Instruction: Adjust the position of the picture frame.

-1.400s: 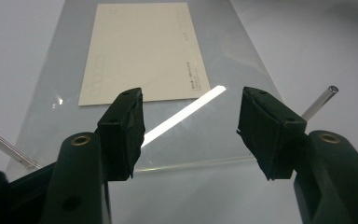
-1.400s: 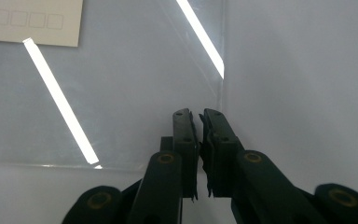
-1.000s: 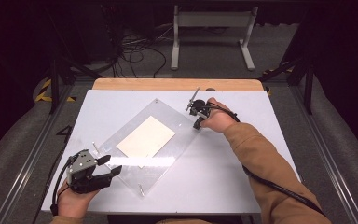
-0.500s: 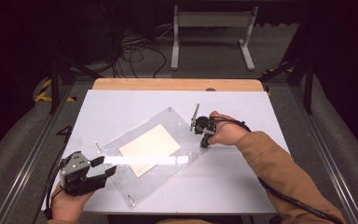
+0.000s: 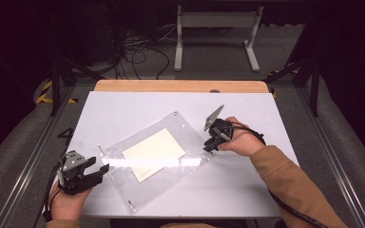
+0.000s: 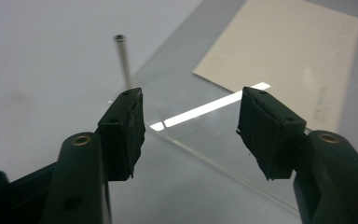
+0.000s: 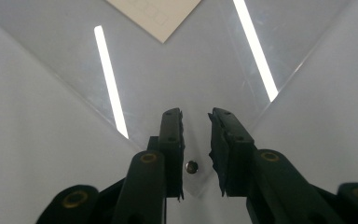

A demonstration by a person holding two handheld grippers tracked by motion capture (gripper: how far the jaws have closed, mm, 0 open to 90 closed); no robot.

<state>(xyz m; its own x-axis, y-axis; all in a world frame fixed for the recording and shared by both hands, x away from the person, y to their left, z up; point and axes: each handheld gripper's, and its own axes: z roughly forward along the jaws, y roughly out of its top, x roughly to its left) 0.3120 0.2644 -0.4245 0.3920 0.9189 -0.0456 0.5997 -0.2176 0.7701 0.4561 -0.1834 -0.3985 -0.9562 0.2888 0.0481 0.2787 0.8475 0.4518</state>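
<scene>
- High view: a clear acrylic sheet [image 5: 171,161] lies flat and slanted on the white counter [image 5: 123,109], its long axis running from about 7 o'clock to 1 o'clock, with a cream card [image 5: 153,153] at its middle.
- Thin metal pins stand at the sheet's corners; one pin [image 5: 101,150] rises at the 9 o'clock corner, another pin [image 5: 131,206] at the 6 o'clock corner.
- Left tool [image 5: 100,172] sits at the sheet's 8 o'clock edge, held in the person's left hand [image 5: 66,202] at the counter's near-left corner.
- Left gripper view: the left tool [image 6: 191,130] has its jaws spread wide, the sheet's corner [image 6: 168,133] lying between and beyond them, no pad touching it; the upright pin [image 6: 123,60] stands at 11 o'clock.
- Right tool [image 5: 210,145] is at the sheet's 3 o'clock corner, in the right hand [image 5: 240,140].
- Right gripper view: the right tool [image 7: 196,123] has a narrow gap between its pads and has just been opening; a small metal stud [image 7: 192,166] in the sheet's corner sits low between the jaws, and neither pad presses on it.
</scene>
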